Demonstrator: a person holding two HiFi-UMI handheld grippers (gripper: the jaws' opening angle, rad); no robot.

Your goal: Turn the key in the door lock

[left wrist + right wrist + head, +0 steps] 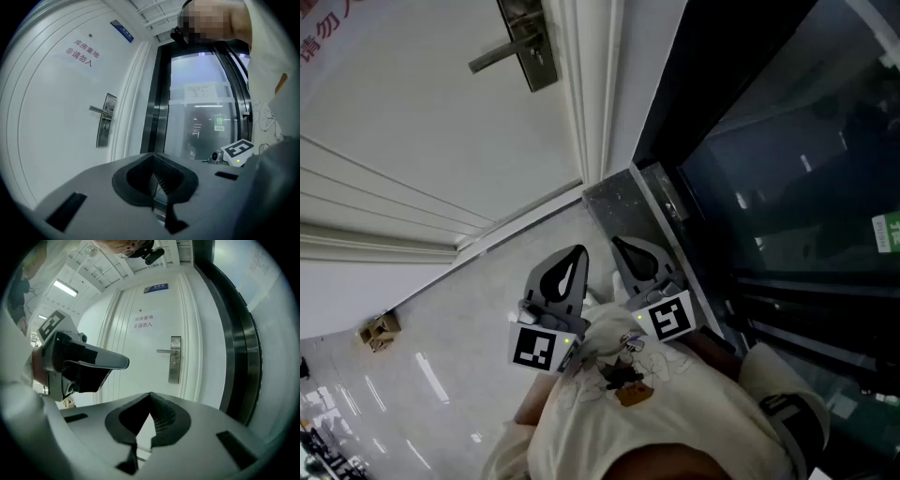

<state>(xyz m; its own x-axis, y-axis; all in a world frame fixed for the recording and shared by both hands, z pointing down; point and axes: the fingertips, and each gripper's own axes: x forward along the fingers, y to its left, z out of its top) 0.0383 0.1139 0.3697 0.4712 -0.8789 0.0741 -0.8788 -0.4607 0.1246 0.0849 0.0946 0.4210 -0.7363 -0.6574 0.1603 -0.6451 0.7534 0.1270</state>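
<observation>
While the person holds both grippers low in the middle of the head view, the door lock [530, 47] sits at the top edge, left of centre. It is a metal plate on the white door [412, 112], with a lever handle [492, 58] sticking out to the left. Both grippers are well apart from it. The left gripper [579, 251] has its jaws together with nothing between them. The right gripper [619, 242], just beside it on the right, also has its jaws closed and empty. In the left gripper view the door lock shows at middle left, beyond the jaw tips. In the right gripper view it stands just right of centre, above the tips, with the left gripper at the left edge. Whether a key is in the door lock is too small to tell. A dark glass panel [787, 169] fills the right side of the head view. The pale floor [469, 309] takes the lower left, with a small brown box [380, 330] on it near the left edge.
</observation>
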